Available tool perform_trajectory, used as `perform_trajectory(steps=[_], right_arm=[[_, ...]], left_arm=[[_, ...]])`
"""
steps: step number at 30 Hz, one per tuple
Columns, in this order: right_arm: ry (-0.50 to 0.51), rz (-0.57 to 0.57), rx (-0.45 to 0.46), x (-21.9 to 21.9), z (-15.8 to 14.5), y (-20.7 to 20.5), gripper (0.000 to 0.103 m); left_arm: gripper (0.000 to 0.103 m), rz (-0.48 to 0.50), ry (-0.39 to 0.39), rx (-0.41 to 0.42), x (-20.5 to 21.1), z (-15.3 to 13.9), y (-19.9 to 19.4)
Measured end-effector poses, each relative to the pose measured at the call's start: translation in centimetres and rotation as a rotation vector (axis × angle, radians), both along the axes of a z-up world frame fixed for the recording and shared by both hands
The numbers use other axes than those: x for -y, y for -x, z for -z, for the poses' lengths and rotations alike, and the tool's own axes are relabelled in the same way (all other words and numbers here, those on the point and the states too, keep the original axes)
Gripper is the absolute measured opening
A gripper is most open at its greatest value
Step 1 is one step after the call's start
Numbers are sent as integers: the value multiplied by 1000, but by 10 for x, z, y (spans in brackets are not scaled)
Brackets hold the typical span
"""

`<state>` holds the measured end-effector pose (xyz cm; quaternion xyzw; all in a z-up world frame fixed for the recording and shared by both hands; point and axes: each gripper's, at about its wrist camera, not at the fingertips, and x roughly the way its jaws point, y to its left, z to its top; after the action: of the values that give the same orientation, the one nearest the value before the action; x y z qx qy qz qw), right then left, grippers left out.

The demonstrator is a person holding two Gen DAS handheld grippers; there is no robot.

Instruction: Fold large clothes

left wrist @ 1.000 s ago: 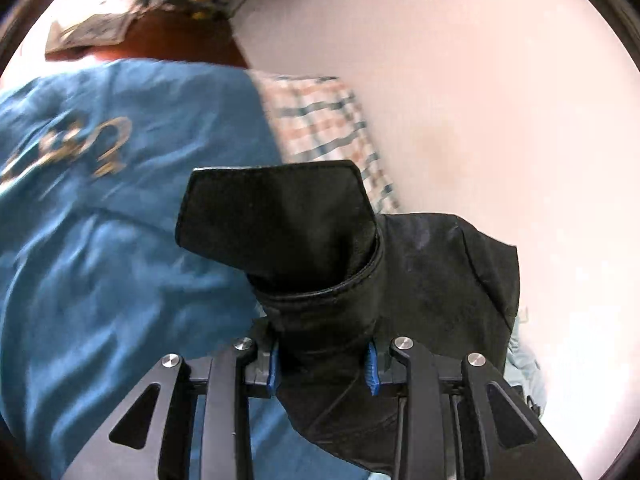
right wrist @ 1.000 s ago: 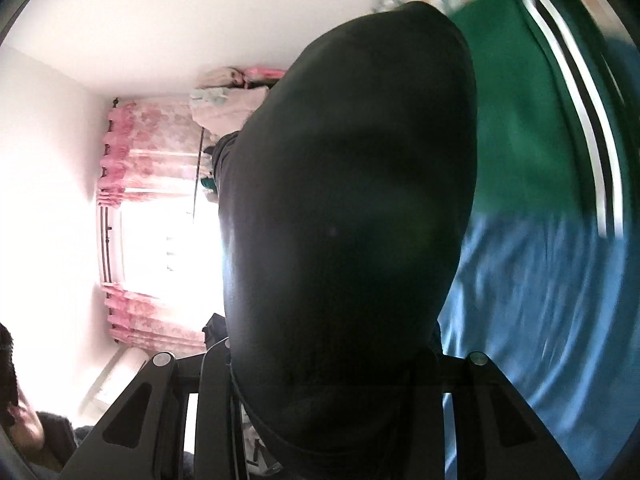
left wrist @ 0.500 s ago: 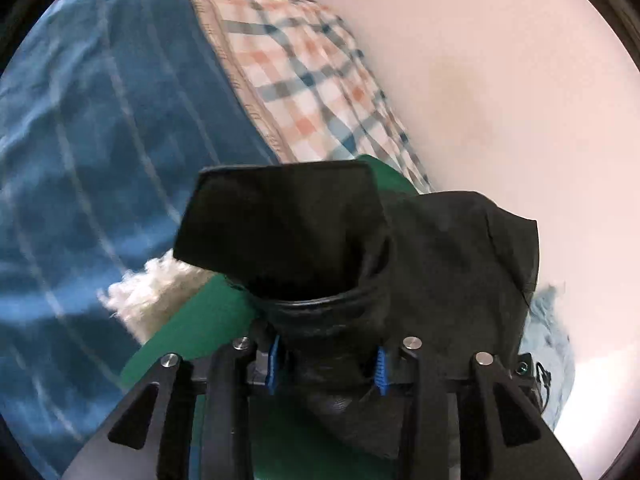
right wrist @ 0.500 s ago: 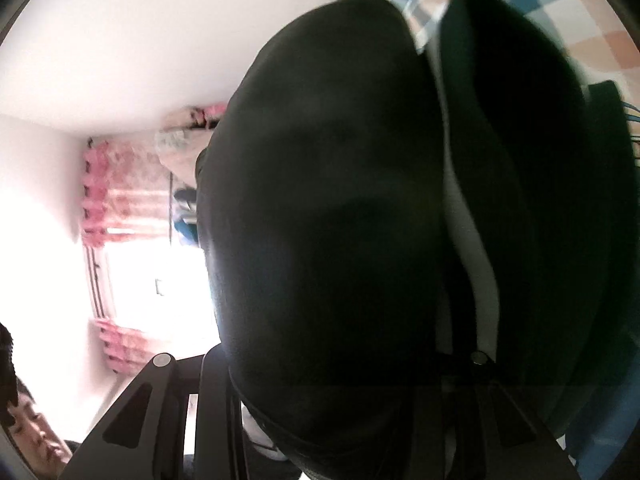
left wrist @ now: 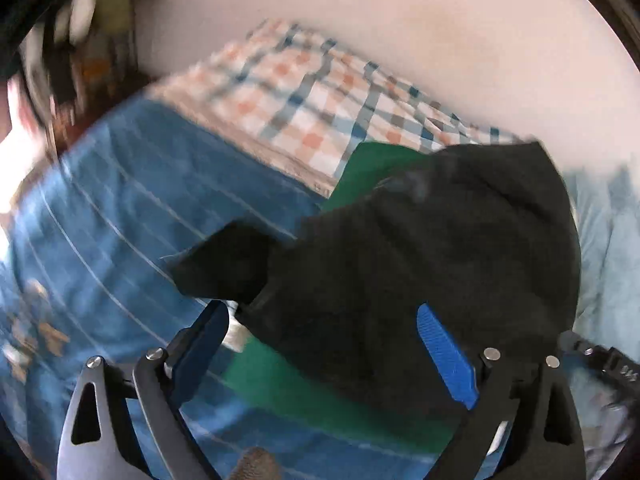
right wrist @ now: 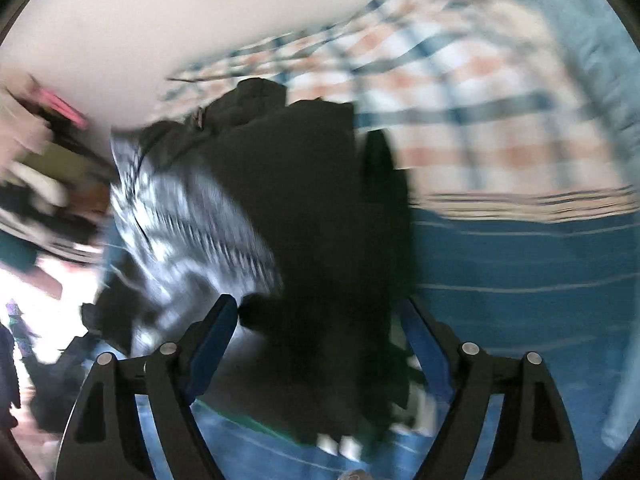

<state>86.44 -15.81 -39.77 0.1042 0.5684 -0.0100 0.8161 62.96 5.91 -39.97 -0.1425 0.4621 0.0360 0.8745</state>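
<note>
While both hand-held grippers (left wrist: 322,344) (right wrist: 320,330) have just opened, the black garment (left wrist: 420,264) lies seemingly bunched, blurred

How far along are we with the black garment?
Done: black garment laid on the green garment atop the blue bedspread. In hand: nothing; left hand-held gripper and right hand-held gripper have just been opening. Left: whether more folding remains, blur hides.

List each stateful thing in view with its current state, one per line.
Left tongs: open, just been opening; black garment between them, not pinched.
Right tongs: open, just been opening; same dark cloth between them, not pinched.
Black garment: released, folded over, lying on the green garment.
Blue bedspread: spread flat.
</note>
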Motion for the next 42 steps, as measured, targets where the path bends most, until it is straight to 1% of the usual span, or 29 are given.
perform_trajectory(steps=[1, 2, 3, 4, 6, 7, 8, 9, 10, 11, 14, 15, 18, 20, 21, 23, 26, 29, 33, 35, 37, 42], right_arm=[[70, 10, 1, -2, -7, 14, 90], [122, 16, 3, 0, -13, 30, 92], [169, 24, 10, -2, -25, 52, 92], [209, 36, 13, -7, -35, 65, 93], [255, 61, 24, -12, -51, 89, 94], [278, 78, 36, -20, -63, 106, 95], [298, 97, 49, -29, -72, 123, 95], [300, 104, 57, -29, -92, 143, 95], [303, 124, 74, -30, -107, 160, 96], [314, 139, 92, -29, -117, 178, 96], [337, 166, 139, -41, -172, 217, 96], [334, 177, 158, -44, -195, 236, 96], [344, 192, 205, -54, -265, 298, 96], [345, 199, 231, -60, -301, 336, 96], [348, 196, 240, -63, -317, 352, 96], [354, 196, 261, -67, -348, 387, 96], [332, 192, 288, -69, -392, 436, 96], [327, 180, 326, -71, -426, 476, 96], [312, 152, 366, -79, -463, 522, 96], [323, 142, 397, -84, -479, 545, 96], [333, 140, 422, -88, -492, 564, 96], [320, 126, 453, -95, -519, 604, 96]], left_arm=[[96, 14, -42, 10, 3, -7, 6], [97, 41, -96, 33, 10, -22, 18], [98, 54, -122, 46, 12, -30, 23], [100, 67, -159, 62, 15, -41, 33], [101, 104, -236, 91, 23, -67, 59], [101, 116, -256, 97, 25, -75, 63], [101, 136, -282, 108, 28, -90, 79], [101, 151, -286, 116, 29, -103, 91], [101, 159, -287, 123, 30, -112, 99], [101, 170, -292, 134, 31, -129, 117], [101, 194, -279, 159, 31, -165, 151], [101, 199, -277, 171, 31, -183, 171], [101, 215, -260, 203, 25, -220, 213], [101, 211, -257, 226, 24, -241, 235], [101, 212, -259, 239, 22, -257, 254], [101, 211, -253, 251, 19, -279, 281], [101, 207, -245, 274, 13, -306, 318], [101, 202, -240, 288, 7, -326, 351], [101, 185, -221, 302, 0, -348, 390], [101, 173, -218, 317, -4, -356, 407], [101, 168, -214, 325, -5, -364, 421], [101, 155, -220, 331, -12, -377, 452]])
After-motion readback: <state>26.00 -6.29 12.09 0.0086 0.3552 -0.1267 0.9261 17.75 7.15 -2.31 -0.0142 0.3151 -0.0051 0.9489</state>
